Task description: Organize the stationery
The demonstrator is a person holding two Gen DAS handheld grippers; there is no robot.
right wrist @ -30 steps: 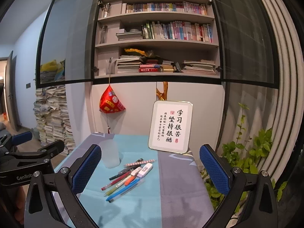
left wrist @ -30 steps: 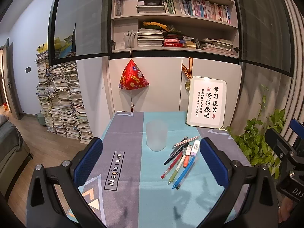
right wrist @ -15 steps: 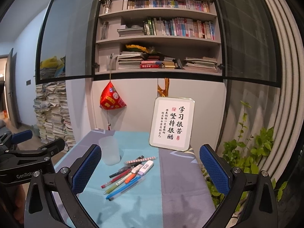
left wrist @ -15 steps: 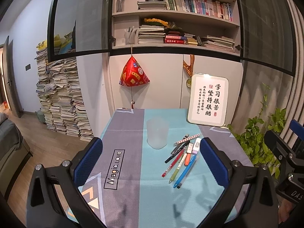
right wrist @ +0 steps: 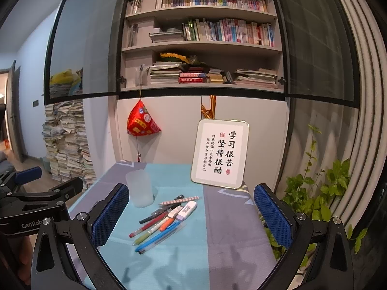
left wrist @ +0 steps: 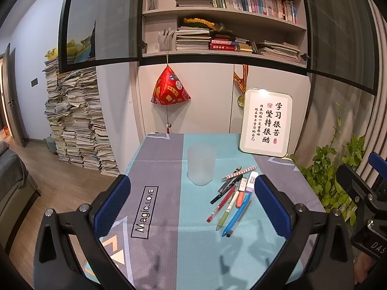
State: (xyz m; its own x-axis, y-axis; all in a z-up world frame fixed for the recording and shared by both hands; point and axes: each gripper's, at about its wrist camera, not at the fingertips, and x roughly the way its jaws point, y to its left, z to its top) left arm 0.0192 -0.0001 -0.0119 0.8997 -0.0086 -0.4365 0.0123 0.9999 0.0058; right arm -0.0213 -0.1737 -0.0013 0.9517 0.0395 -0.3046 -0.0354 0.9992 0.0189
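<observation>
Tablecloth (left wrist: 169,169) bears every pen (right wrist: 158,224) loose beside the empty cup (left wrist: 201,166), so nothing is sorted while my left gripper (left wrist: 192,203) and right gripper (right wrist: 191,215) hang spread, holding nothing.

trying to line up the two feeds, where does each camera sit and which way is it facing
Left wrist: sits on the left gripper, above the table's near edge, facing the cabinet wall; its own open blue fingers show, and the right gripper at the right edge.
Right wrist: sits on the right gripper, further right, facing the same wall; its own open fingers show, and the left gripper at far left.
Shared: frosted cup, pile of pens, framed sign, tablecloth.
</observation>
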